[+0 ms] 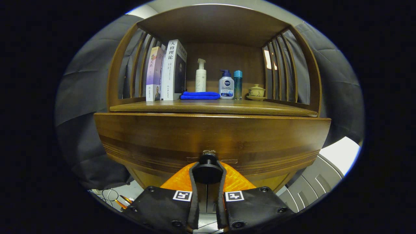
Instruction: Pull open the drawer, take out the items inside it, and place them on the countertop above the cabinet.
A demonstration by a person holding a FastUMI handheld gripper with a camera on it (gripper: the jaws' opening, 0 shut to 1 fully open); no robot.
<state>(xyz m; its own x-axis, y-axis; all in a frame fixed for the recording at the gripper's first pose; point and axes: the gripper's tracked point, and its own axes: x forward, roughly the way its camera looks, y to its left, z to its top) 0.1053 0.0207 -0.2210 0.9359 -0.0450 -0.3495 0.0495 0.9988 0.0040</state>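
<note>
A brown wooden cabinet stands right in front of me, with its drawer front (211,136) facing me and seemingly flush. A round black knob (208,169) juts from the drawer's middle. My gripper (208,170) is shut on that knob, one finger pressing each side of it. Above the drawer lies the wooden countertop (276,110), under a shelf canopy with slatted sides. The drawer's inside is hidden.
On the countertop stand two upright books (167,74), a folded blue cloth (200,95), a white pump bottle (201,76), a white-and-blue lotion bottle (226,85), a teal bottle (238,84) and a lidded cup on a saucer (256,92). Cables (109,195) lie on the floor lower left.
</note>
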